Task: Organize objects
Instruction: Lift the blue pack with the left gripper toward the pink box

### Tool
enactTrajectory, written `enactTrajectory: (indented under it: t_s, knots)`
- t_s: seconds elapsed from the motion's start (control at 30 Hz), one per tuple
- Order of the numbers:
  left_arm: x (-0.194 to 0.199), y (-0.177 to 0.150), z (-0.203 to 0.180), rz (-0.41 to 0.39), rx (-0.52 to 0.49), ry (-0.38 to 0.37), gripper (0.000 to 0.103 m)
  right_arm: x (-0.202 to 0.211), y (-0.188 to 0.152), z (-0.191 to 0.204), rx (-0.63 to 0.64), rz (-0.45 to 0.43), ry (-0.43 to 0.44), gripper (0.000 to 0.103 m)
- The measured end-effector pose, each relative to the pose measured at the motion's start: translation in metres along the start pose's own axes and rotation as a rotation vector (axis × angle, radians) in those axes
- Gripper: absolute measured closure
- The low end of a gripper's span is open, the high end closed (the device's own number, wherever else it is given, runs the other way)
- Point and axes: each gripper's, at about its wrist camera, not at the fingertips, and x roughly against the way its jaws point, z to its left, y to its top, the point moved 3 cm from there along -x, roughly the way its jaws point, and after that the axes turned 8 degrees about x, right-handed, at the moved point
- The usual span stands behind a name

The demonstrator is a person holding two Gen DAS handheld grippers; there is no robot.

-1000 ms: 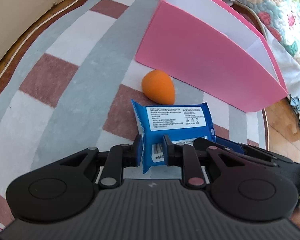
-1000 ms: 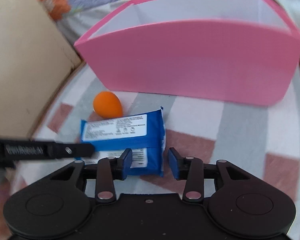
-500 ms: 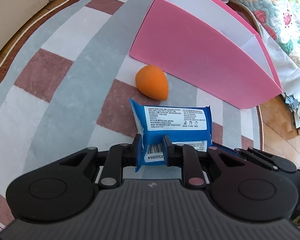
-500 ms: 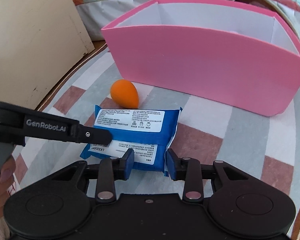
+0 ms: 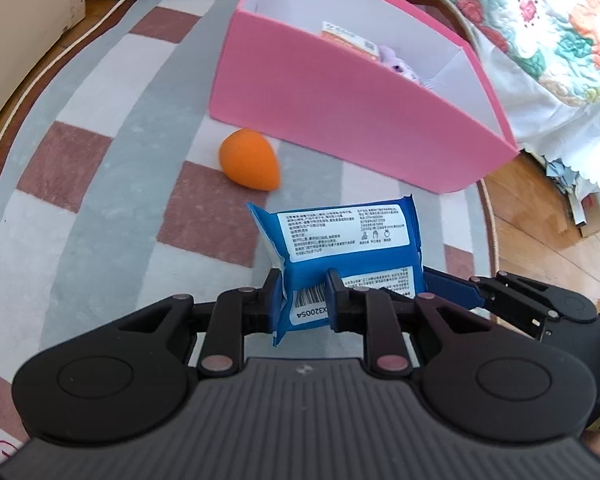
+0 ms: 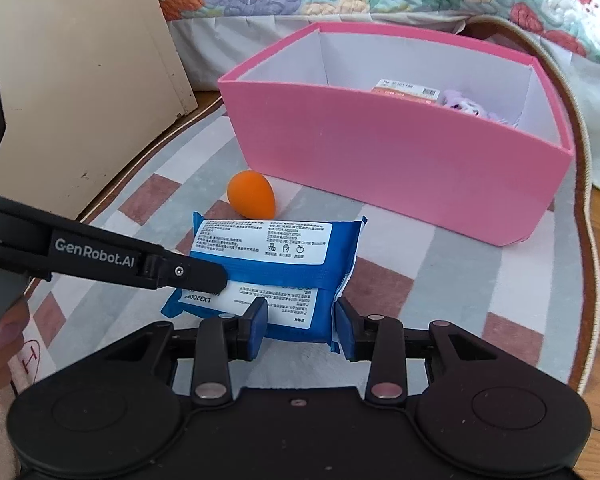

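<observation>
Wipes pack (image 5: pixel 346 254), blue with a white label, is clamped at its near end by the left gripper (image 5: pixel 303 300), whose pads pinch the barcode corner. In the right wrist view the right gripper (image 6: pixel 301 322) straddles the pack's other end with jaws opening; the left pad sits against the wrapper while the right pad looks just clear of its edge. Compared with a second ago, the pack has come up off the striped rug (image 5: pixel 100 184) and both cameras now look down over the rim into the pink box (image 6: pixel 400 160), where a carton and a lilac toy lie. That suggests the carry toward the box is underway. Beyond the pack, the orange sponge (image 5: pixel 250 165) stays on the rug beside the box's front wall, probably next.
</observation>
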Motion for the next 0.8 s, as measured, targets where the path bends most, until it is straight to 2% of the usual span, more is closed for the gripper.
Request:
enactTrajectory:
  t_s: [0.33, 0.57, 0.8]
  knots:
    - [0.023, 0.001, -0.025, 0.002, -0.069, -0.007, 0.081, 0.027, 0.004, -0.002, -0.008, 0.003, 0.020, 0.048]
    - [0.027, 0.001, -0.035, 0.008, -0.068, 0.012, 0.080, 0.032, 0.006, -0.003, -0.022, 0.012, 0.018, 0.042]
    - [0.047, 0.004, -0.045, -0.007, -0.081, -0.010, 0.080, 0.054, 0.015, 0.001, 0.010, -0.010, 0.016, 0.037]
